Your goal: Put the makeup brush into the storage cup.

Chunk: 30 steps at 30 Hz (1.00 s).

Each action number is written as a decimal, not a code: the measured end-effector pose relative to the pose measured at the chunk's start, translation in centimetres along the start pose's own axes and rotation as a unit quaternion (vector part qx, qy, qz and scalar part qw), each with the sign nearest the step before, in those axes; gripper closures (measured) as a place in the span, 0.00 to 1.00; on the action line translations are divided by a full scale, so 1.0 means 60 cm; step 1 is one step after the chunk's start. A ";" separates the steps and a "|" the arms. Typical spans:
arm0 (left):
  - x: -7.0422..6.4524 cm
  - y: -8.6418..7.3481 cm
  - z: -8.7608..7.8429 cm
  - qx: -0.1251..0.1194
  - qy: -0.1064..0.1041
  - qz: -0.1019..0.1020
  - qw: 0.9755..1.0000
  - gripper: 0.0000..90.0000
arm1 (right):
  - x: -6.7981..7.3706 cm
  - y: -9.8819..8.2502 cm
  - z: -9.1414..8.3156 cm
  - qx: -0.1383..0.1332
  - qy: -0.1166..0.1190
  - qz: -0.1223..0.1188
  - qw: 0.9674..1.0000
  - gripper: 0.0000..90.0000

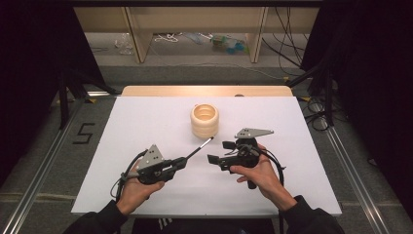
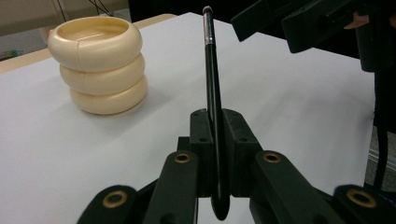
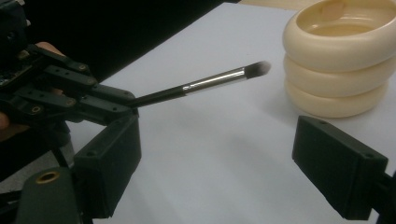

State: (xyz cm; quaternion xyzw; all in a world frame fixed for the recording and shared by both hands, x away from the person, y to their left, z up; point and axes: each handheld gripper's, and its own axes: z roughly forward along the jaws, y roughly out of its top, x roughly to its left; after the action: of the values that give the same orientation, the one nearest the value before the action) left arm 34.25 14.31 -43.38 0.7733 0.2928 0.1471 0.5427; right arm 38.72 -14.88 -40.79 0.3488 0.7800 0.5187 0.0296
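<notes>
Item: makeup brush, slender black handle, silver ferrule, dark bristle tip; held clear of the table top, tip slanting toward one o'clock in the high view and ending just short of the holder. Item: left gripper, at seven o'clock on the table, jaws clamped tight on the lower part of the brush handle; in the left gripper view the handle rises upright between the two black pads, its butt end passing below them. Item: right gripper, at five o'clock, jaws spread wide with nothing between them, pointing toward nine o'clock at the brush; in the right gripper view the two pads stand well apart, with the brush beyond them. Item: cream ribbed holder, three stacked rings, open-topped, upright near the table's centre, slightly toward twelve o'clock. Item: white table, bare surface.
</notes>
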 end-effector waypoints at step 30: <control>-0.020 0.009 -0.006 -0.053 0.008 -0.005 0.999 0.92 | 0.018 -0.006 0.049 -0.088 0.098 0.071 0.989 0.26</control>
State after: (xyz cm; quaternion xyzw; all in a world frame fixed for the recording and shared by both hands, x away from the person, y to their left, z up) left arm 33.28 13.70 -42.63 0.7407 0.2926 0.1659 0.5815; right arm 38.95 -12.02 -42.09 0.3467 0.7039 0.6177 -0.0537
